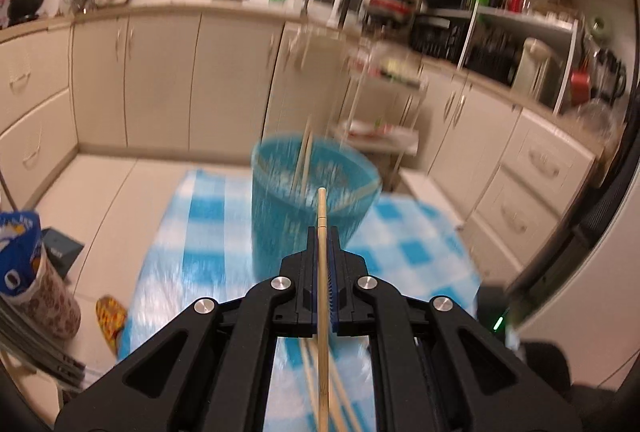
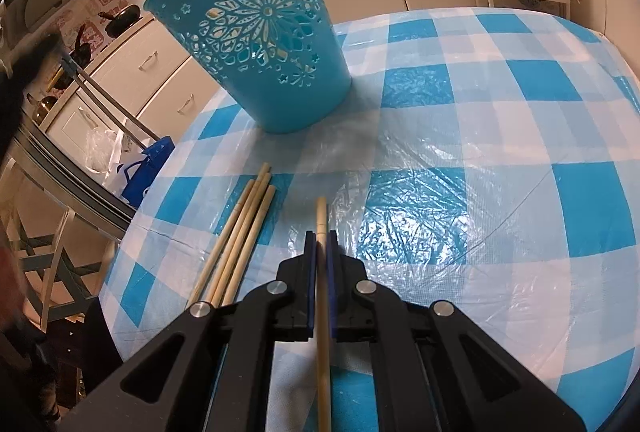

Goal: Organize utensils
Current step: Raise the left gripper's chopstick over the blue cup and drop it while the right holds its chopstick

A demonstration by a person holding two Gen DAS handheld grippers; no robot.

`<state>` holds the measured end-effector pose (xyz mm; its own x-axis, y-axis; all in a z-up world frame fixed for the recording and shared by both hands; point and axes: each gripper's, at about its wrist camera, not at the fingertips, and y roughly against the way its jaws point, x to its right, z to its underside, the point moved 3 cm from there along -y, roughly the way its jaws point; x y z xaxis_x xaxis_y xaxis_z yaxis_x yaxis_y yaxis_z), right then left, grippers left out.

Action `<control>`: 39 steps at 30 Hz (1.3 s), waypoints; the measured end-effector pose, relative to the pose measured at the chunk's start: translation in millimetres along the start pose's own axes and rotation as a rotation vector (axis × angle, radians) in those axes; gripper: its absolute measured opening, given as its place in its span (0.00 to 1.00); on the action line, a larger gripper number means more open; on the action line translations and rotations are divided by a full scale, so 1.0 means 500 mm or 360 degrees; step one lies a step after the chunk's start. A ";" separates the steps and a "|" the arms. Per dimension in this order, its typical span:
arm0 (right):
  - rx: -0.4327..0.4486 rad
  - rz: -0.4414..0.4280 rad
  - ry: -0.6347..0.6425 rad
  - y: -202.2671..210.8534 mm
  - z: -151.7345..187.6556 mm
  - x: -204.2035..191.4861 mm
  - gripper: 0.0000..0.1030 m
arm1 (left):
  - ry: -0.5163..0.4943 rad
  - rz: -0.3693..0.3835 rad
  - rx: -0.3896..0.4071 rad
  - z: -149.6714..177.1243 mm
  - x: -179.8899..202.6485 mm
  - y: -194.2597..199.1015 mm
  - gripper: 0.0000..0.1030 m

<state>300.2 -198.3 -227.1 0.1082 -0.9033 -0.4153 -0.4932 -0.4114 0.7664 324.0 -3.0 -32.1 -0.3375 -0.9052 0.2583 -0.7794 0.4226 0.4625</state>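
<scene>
A chopstick [image 1: 322,232] is pinched in the left gripper [image 1: 322,244], another chopstick [image 2: 321,228] in the right gripper [image 2: 321,246]. Light, stiff and smooth, each is probably best gripped near its thick end. Sticks inside the bucket [image 1: 308,199] are shown only by the left view; the loose bundle [image 2: 240,232] on the tablecloth [image 2: 480,111] is shown clearly only by the right.

Glossy, crinkled plastic tablecloth [image 2: 460,159] — matt pale wooden chopsticks [image 2: 240,232] — smooth pierced plastic bucket [image 2: 256,27].
</scene>
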 end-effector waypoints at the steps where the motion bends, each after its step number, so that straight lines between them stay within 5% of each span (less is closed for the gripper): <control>1: 0.0000 0.0000 0.0000 0.000 0.000 0.001 0.06 | 0.0003 0.0008 0.0052 -0.021 0.003 0.006 0.04; 9: 0.0001 -0.0015 -0.0015 0.000 0.000 0.005 0.06 | 0.0026 0.0026 0.0373 -0.167 0.021 0.013 0.04; 17: 0.0001 -0.0021 -0.0021 0.000 0.001 0.006 0.06 | 0.0097 -0.0004 0.0579 -0.248 0.022 -0.071 0.04; 26: -0.0001 -0.0043 -0.0037 0.000 0.001 0.010 0.06 | 0.0164 -0.0126 0.0705 -0.248 -0.006 -0.183 0.04; 39: -0.0003 -0.0071 -0.0059 -0.001 0.000 0.014 0.06 | 0.0111 -0.0219 0.0581 -0.154 -0.009 -0.237 0.04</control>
<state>301.1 -204.4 -230.7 0.0981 -0.8789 -0.4669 -0.4872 -0.4515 0.7475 458.8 -45.5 -22.8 -0.1898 -0.9418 0.2776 -0.9555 0.2422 0.1683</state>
